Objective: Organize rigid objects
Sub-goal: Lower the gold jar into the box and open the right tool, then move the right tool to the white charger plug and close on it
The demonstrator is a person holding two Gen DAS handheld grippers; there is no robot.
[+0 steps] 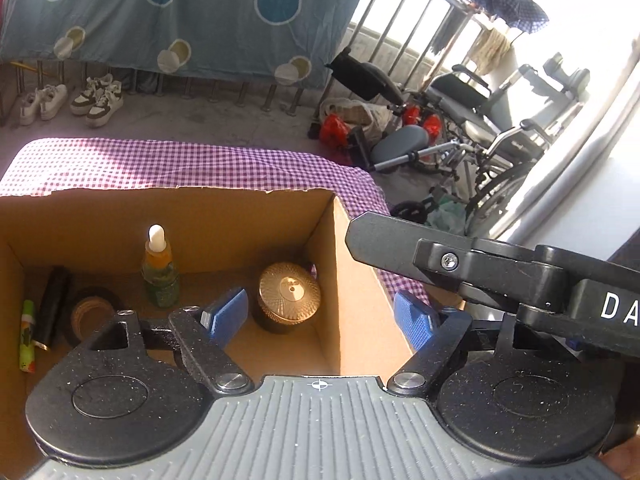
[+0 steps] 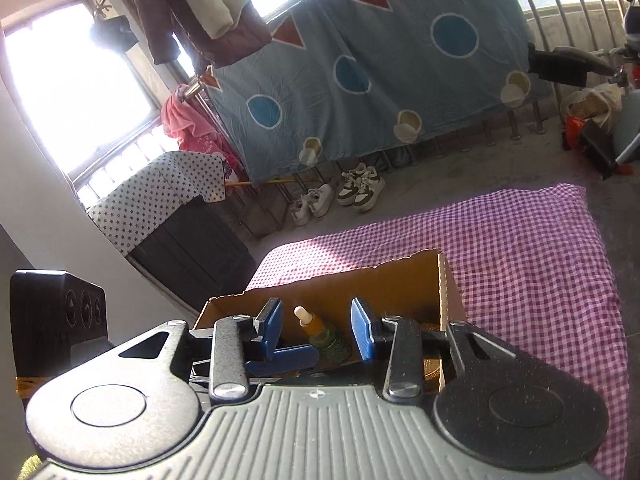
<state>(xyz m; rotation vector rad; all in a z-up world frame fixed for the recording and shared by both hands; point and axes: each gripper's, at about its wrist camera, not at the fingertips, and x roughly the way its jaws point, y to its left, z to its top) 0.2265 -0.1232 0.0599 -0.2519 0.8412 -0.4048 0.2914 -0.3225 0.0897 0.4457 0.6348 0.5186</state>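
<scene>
The left tongs stand wide apart with nothing between the pads, poised over the right end of the cardboard box, the gold-lidded jar sitting just beyond on the box floor. The right tongs are partly open and empty above the box, the dropper bottle past them. A drop-off looks complete; next comes fetching another item from the checked surface.
</scene>
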